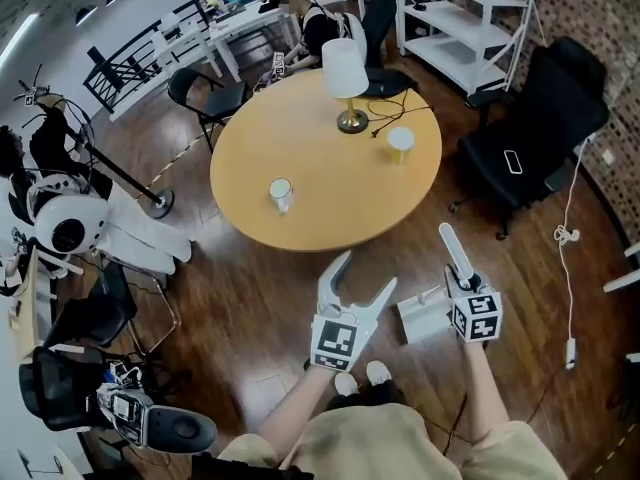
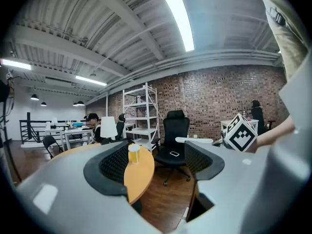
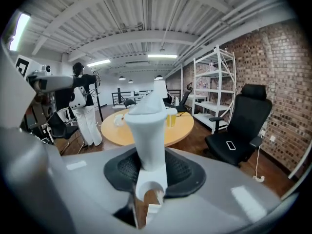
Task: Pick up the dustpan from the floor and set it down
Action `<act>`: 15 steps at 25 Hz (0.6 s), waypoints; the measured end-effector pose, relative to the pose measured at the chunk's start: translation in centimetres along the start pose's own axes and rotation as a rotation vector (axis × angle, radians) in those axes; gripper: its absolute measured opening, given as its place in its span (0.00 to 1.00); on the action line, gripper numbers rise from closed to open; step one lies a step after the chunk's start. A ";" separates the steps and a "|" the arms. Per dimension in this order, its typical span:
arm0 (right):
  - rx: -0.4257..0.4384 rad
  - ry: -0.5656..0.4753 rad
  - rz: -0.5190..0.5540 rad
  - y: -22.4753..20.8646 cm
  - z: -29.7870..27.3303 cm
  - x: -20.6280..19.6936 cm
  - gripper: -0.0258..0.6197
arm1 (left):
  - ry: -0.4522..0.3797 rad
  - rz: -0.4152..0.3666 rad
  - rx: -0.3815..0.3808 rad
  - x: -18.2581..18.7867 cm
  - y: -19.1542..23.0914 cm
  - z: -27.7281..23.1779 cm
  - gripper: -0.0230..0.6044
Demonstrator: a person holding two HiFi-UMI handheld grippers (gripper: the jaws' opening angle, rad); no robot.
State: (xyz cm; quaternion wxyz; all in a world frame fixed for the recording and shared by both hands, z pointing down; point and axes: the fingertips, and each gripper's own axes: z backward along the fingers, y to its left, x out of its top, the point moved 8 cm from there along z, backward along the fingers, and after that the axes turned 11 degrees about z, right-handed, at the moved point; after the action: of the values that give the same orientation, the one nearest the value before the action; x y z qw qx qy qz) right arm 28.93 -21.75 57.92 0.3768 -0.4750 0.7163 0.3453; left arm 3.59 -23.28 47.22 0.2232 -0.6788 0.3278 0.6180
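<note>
Right gripper [image 3: 151, 165] is clamped hard on the dustpan [image 1: 425, 320], low on its white handle near where it meets the pan. The handle runs out past the jaws, away from me. In the head view the pan sits just beside the gripper's marker cube, over the wood floor [image 1: 270, 298] in front of my feet (can't tell whether its bottom edge is touching the boards). Left gripper [image 1: 369, 270] has its jaws wide apart with nothing between them, near the pan but not on it.

My read: pickup is done and this is the set-down leg. Next I'd pick a bare patch of floor short of the round table [image 1: 330, 168], lower until the pan rests flat, then open the right jaws and back out along the handle without dragging it. The left one isn't needed.
</note>
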 end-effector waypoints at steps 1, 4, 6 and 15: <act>0.009 0.024 -0.004 -0.1 -0.5 -1.0 0.19 | 0.015 0.001 -0.003 -0.6 0.0 -0.4 0.57; 0.021 0.102 -0.020 -0.3 -2.0 -4.1 0.19 | 0.047 0.001 -0.012 -2.5 -0.1 -1.6 0.57; 0.028 0.148 -0.034 -0.3 -2.9 -6.0 0.19 | 0.060 0.002 -0.019 -3.8 -0.1 -2.1 0.57; 0.121 0.264 -0.044 0.2 -7.8 -10.7 0.19 | 0.144 0.020 -0.014 -8.8 0.1 -3.3 0.57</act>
State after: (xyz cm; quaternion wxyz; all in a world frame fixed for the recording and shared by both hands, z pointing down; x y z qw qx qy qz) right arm 29.96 -23.83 70.94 0.3148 -0.5085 0.7684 0.2278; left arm 5.65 -24.17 56.32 0.1881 -0.7196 0.3455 0.5723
